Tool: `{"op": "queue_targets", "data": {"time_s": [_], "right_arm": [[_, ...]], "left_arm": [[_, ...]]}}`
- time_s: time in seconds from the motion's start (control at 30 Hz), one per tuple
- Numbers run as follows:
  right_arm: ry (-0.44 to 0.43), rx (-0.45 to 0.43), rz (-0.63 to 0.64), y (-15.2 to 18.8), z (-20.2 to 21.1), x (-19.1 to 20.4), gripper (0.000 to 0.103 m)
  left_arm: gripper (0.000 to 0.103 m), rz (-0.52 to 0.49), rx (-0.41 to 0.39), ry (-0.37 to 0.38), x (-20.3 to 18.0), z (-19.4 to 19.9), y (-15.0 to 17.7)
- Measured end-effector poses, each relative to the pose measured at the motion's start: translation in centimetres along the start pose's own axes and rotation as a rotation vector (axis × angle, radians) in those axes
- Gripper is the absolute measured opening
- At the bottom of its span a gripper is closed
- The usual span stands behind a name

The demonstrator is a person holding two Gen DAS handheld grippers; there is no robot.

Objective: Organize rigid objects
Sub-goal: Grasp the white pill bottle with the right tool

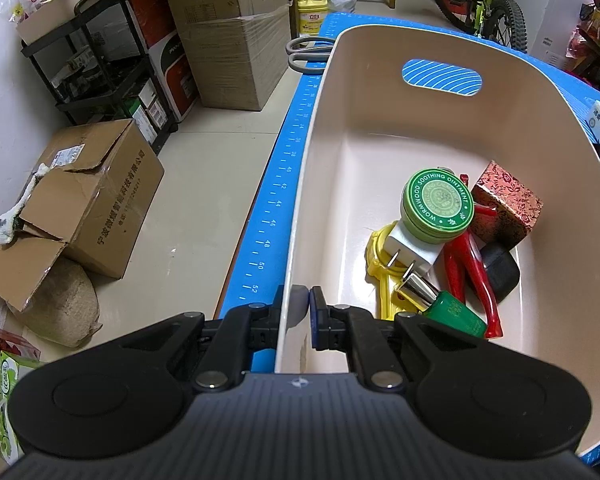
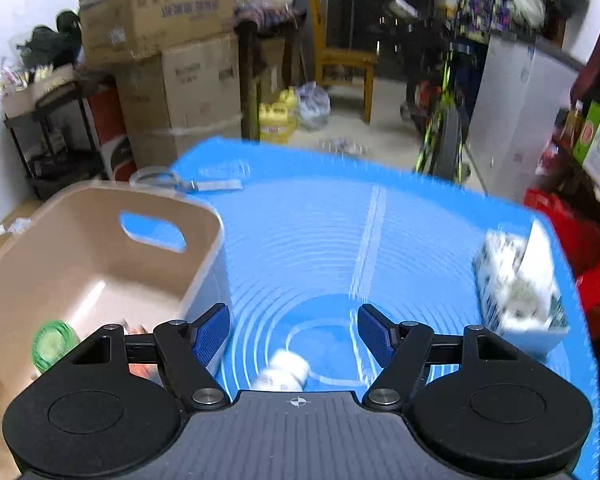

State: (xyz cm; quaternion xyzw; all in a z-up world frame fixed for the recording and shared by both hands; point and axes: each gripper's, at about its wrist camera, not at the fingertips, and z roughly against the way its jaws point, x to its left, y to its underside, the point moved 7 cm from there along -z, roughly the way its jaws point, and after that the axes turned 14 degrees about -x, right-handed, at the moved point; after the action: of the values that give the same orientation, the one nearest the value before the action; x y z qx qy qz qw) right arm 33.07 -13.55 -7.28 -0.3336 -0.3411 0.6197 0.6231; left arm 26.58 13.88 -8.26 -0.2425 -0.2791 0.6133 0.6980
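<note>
A beige plastic bin (image 1: 572, 184) stands on the blue mat (image 1: 276, 192). My left gripper (image 1: 300, 300) is shut on the bin's near left wall. Inside lie a green ointment tin (image 1: 438, 204), a white plug (image 1: 412, 246), a yellow object (image 1: 380, 272), a red tool (image 1: 472, 268), a patterned red box (image 1: 506, 204), a black item (image 1: 500, 272) and a green bottle (image 1: 452, 308). In the right wrist view the bin (image 2: 100, 272) is at the left. My right gripper (image 2: 294, 332) is open over the mat (image 2: 340, 240), with a small white bottle (image 2: 284, 370) lying just below its fingers.
Grey-handled scissors (image 1: 306, 54) lie on the mat beyond the bin. A white tissue pack (image 2: 516, 292) sits at the mat's right edge. Cardboard boxes (image 1: 88, 192), a black rack (image 1: 96, 64), a yellow jug (image 1: 314, 10) and a bicycle (image 1: 480, 0) stand on the floor around.
</note>
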Motion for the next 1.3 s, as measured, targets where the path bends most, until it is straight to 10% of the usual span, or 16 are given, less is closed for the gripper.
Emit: {"op": "queue_targets", "data": {"time_s": [0.17,0.73,1.3], "right_arm": [[-0.05,0.021,-0.163,1.0,-1.5,-1.2,0.078],[-0.004,0.109,-0.141,4.6,-4.8,-1.0,0.077],[-0.079,0.136,-0.25,5.7,-4.5,0.0,0.045]], "left_arm": [[0.013,-0.002,0.0,-0.002,-0.1,0.0,0.0],[0.013,0.004,-0.001,0.007,-0.1,0.0,0.1],[0.013,0.005,0.0,0.007,-0.1,0.1,0.0]]}}
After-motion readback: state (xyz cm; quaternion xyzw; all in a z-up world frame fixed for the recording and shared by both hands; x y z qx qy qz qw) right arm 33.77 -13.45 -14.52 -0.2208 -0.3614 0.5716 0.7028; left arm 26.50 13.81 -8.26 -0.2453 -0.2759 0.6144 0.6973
